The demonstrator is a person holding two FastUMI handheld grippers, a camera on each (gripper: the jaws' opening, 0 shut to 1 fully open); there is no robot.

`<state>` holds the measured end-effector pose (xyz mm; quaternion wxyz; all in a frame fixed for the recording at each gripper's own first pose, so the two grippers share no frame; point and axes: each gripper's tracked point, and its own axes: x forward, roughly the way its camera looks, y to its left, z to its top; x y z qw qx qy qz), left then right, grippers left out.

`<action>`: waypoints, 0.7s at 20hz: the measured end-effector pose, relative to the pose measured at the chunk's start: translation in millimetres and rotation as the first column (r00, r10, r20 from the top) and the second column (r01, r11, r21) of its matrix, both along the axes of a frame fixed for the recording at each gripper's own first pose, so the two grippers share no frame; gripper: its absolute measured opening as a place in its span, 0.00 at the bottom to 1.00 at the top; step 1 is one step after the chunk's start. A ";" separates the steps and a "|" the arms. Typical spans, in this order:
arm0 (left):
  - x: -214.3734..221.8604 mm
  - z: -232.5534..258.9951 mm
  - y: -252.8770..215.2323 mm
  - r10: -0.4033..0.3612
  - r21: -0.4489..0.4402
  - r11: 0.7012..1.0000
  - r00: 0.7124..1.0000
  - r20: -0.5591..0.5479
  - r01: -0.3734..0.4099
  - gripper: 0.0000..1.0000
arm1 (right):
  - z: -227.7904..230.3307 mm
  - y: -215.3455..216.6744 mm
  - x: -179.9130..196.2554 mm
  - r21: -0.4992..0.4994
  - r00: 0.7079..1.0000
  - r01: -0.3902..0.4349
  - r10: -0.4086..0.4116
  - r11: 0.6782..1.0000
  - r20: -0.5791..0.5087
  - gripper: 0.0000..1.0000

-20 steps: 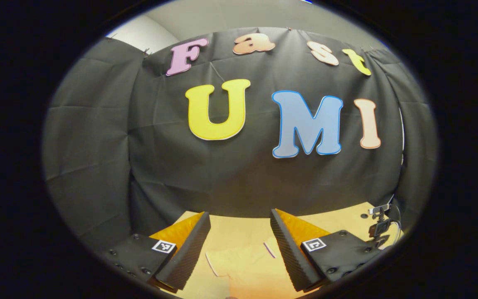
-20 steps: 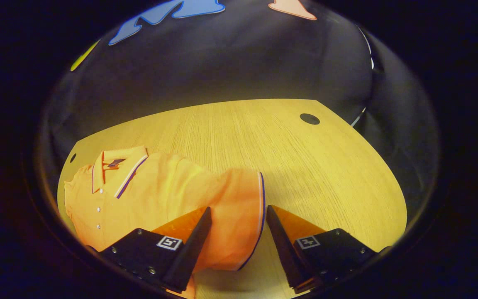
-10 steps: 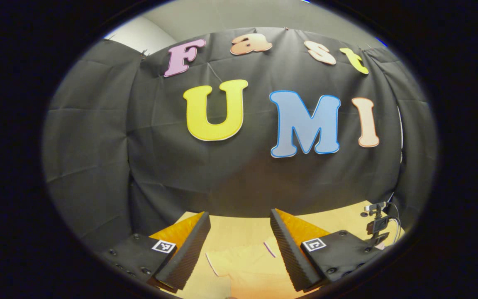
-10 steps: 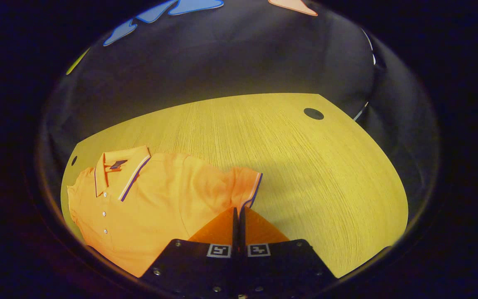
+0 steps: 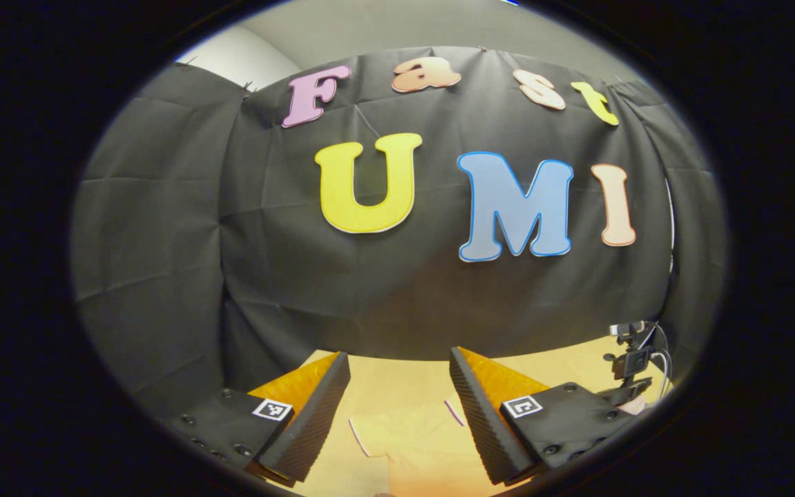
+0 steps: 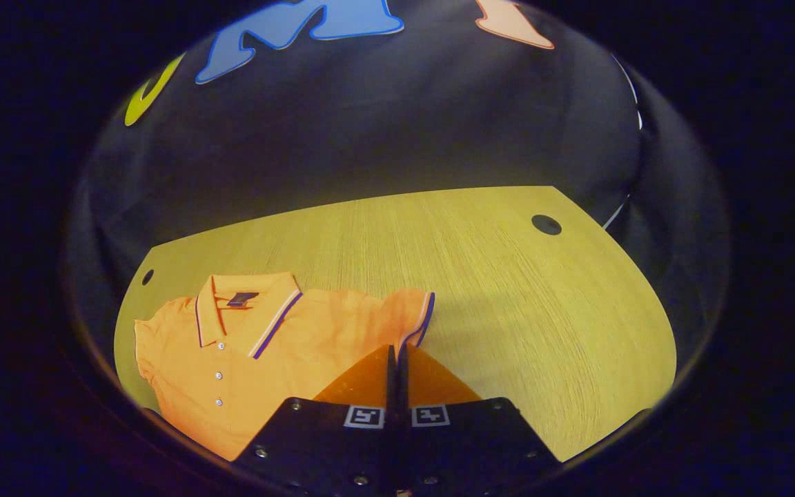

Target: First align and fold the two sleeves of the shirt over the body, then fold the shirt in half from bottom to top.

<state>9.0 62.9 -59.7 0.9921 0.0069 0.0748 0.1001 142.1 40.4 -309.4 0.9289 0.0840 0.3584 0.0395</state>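
**Right gripper has the sleeve and it's coming up off the bench**

One second ago the right gripper [image 6: 395, 352] stood wide open around the sleeve [image 6: 408, 314]; half a second ago it snapped closed on the cuff, and now the fingers are pressed together with the striped sleeve edge pinched between them. The cloth rises toward the tips, bunched and lifted where before it lay flat. I'd say the first sleeve fold is under way: the grasp is made, and what remains is to carry the cuff across over the body.

The shirt [image 6: 246, 359] lies on the bench [image 6: 508, 290] toward its left side in the right gripper view, collar [image 6: 246, 310] pointing at the far edge, buttons up, with bare wood stretching to the right.

Meanwhile the left gripper [image 5: 397, 386] has hardly budged — fingers spread apart, holding nothing, hovering above a pale patch of shirt by the near edge, the booth wall ahead. The other sleeve waits its turn.
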 end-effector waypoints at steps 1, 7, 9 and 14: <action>-1.7 0.0 0.6 0.000 -0.002 1.000 1.000 0.001 0.000 0.95 | 7.5 11.4 0.3 0.006 1.000 -0.021 0.021 1.000 0.015 0.00; -12.0 0.3 13.4 0.019 0.007 1.000 1.000 0.002 -0.019 0.95 | 41.9 91.8 -3.2 0.034 0.982 -0.173 0.169 0.984 0.087 0.00; -15.2 -0.4 18.5 0.030 0.007 1.000 1.000 0.002 -0.030 0.95 | 49.5 116.5 -8.3 0.035 0.970 -0.222 0.218 0.974 0.105 0.00; -19.9 -4.3 28.9 0.047 0.006 0.999 0.999 -0.005 -0.047 0.95 | 60.0 164.2 -31.0 0.026 0.932 -0.347 0.341 0.938 0.123 0.00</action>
